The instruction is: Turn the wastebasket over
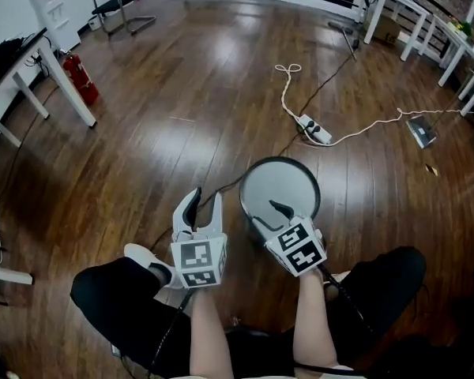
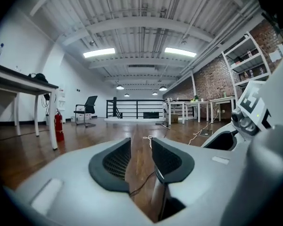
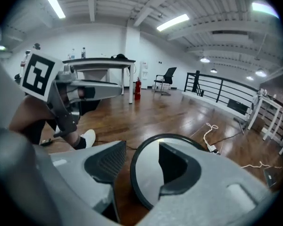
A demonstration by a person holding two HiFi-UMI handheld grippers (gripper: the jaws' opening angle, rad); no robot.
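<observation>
As it straddles the wastebasket [image 1: 288,181] rim (unclamped), the right gripper [image 3: 141,148] stands half-open.

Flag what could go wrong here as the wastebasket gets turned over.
1. The right gripper straddles the wastebasket rim with jaws not yet pressing; one thin-edge grip may slip.
2. The left gripper is empty beside it, giving no support.
3. A black cable runs beside the wastebasket and could snag.

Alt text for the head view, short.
Seen from above, the right claw straddles the near rim of a round, dark-rimmed wastebasket on a wooden floor, jaws apart. The left claw hangs open and empty just left of it.
</observation>
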